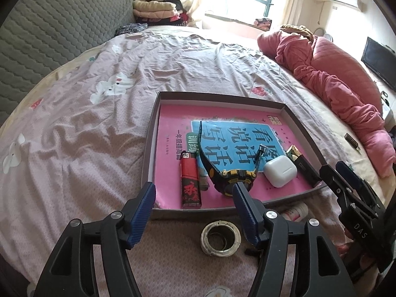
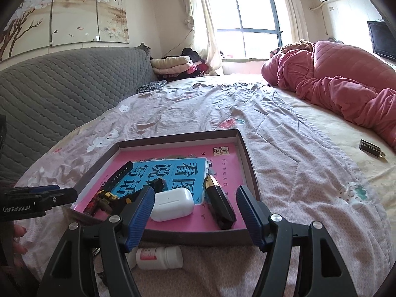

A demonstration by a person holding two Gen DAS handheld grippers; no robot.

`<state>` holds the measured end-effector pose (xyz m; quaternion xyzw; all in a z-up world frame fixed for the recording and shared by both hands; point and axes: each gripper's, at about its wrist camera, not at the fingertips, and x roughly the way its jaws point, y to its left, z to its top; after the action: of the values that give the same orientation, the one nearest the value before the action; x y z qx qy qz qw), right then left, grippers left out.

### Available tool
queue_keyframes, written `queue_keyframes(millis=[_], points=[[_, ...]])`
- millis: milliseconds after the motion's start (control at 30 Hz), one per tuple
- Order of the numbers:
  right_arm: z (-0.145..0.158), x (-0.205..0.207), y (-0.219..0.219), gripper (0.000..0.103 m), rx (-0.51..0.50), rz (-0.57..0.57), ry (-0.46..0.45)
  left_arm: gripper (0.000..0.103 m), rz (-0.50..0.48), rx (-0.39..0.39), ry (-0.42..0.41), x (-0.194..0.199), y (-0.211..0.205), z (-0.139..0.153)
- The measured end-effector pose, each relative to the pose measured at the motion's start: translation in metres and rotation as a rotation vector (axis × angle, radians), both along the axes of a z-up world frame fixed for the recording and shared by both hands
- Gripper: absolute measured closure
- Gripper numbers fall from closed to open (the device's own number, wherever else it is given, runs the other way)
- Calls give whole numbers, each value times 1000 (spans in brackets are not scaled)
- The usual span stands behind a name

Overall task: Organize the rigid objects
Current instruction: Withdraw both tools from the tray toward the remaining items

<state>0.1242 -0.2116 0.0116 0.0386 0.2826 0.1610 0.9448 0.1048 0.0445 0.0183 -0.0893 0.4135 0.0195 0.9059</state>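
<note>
Both jaws spread, empty; better centre left gripper [image 1: 194, 193] over grubby white tape roll [image 1: 220, 238] lying short of shallow brown cardboard tray [image 1: 300, 133]; white plastic pill bottle [image 2: 159, 257] suits right gripper [image 2: 195, 198].

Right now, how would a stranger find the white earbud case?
Find the shallow box on the bed, lined with a pink book. Inside, the white earbud case lies between the black-yellow watch and a black-gold lipstick: the only white, rounded thing inside.

The bed [image 1: 99, 128], under a pink cartoon-print sheet, carries a shallow brown tray [image 1: 304, 133] near its near edge. A tape roll [image 1: 220, 238] and a white pill bottle [image 2: 159, 257] lie on the sheet just before the tray. A rumpled pink quilt [image 1: 329, 79] lies along the right edge, a small dark keychain [image 2: 372, 147] beside it.
</note>
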Motion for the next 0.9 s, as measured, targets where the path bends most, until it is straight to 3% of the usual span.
queue_keyframes(millis=[767,900], points=[[7,-30,4,35,-7,-14,4,36,-16,2,4,-41,-2,-1],[9,-37,6,35,-11,-8,5,32,-24,-2,4,-46,-4,0]])
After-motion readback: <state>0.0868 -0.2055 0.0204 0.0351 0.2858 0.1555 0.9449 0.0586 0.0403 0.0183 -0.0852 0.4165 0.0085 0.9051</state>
